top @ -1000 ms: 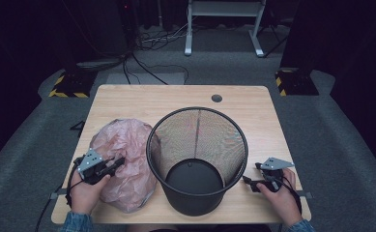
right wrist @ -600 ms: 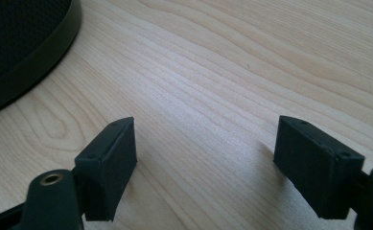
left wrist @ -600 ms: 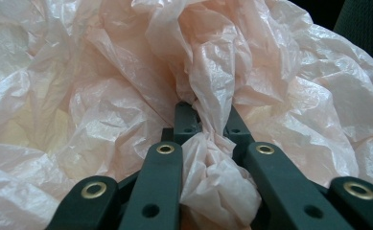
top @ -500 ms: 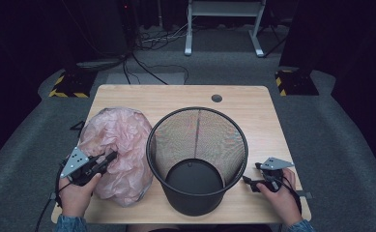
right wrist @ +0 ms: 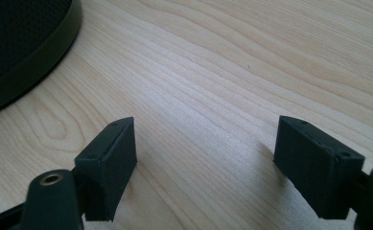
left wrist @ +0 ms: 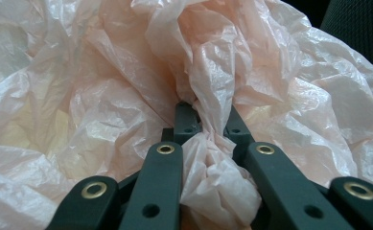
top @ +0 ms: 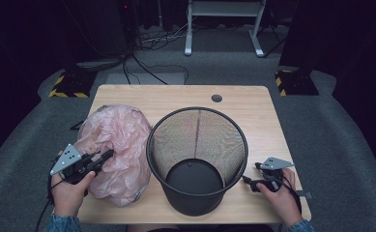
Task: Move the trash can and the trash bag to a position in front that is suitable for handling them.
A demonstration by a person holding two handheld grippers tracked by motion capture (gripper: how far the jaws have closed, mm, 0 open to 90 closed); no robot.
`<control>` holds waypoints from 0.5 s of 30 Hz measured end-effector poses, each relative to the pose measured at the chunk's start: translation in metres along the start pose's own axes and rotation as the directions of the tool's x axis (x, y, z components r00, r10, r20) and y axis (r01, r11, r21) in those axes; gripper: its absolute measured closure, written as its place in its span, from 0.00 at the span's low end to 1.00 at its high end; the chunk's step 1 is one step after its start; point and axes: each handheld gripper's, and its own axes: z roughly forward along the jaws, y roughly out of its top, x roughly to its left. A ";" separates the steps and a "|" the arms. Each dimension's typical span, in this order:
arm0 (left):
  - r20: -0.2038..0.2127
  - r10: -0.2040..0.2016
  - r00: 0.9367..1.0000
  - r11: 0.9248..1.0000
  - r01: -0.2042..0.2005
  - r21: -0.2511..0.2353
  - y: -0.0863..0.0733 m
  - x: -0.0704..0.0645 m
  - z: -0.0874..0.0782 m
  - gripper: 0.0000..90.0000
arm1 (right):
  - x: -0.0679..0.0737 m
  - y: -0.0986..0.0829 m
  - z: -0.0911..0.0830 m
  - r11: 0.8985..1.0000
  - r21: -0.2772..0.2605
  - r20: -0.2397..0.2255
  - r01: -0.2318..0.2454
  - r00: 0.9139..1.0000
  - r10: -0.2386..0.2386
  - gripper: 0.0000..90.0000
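We see one container on the wooden table (top: 176, 99): a black wire-mesh wastebasket (top: 197, 159), standing upright near the middle of the near half. Its interior holds nothing that we can make out; the solid black bottom shows through the open top. In the right gripper view, the basket's base rim (right wrist: 35, 52) curves through the far-left corner.

Count of items:
- one wastebasket;
- one pink plastic bag (top: 115, 150);
- two grippers;
- one round grommet hole (top: 217, 98) in the table, far of the basket.

The pink plastic bag lies crumpled on the table, just left of the basket and touching its wall as far as the high view shows. The bag is outside the basket.

The left gripper (top: 103, 158) is at the near-left part of the table, held in the person's left hand (top: 69, 191). In the left gripper view its jaws are closed nearly together on a bunched fold of the bag (left wrist: 213, 124), which is pinched between them.

The right gripper (top: 253, 182) sits low at the near-right of the table, just right of the basket, held in the right hand (top: 284, 200). In the right gripper view its jaws stand wide apart with bare table (right wrist: 208, 96) between them; they hold nothing.

We can read no brand, label or writing on any item.
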 end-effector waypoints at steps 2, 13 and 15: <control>0.004 0.005 1.000 1.000 -0.005 0.009 0.003 0.000 -0.002 0.90 | 0.000 0.000 0.000 1.000 0.000 0.000 0.000 1.000 0.000 0.25; 0.029 0.042 0.999 0.999 -0.041 -0.010 0.025 -0.007 -0.008 0.90 | 0.000 0.000 0.000 1.000 0.000 0.000 0.000 1.000 0.000 0.25; 0.038 0.051 0.998 0.999 -0.051 -0.010 0.029 -0.008 -0.009 0.90 | 0.000 0.000 0.000 1.000 0.000 0.000 0.000 1.000 0.000 0.25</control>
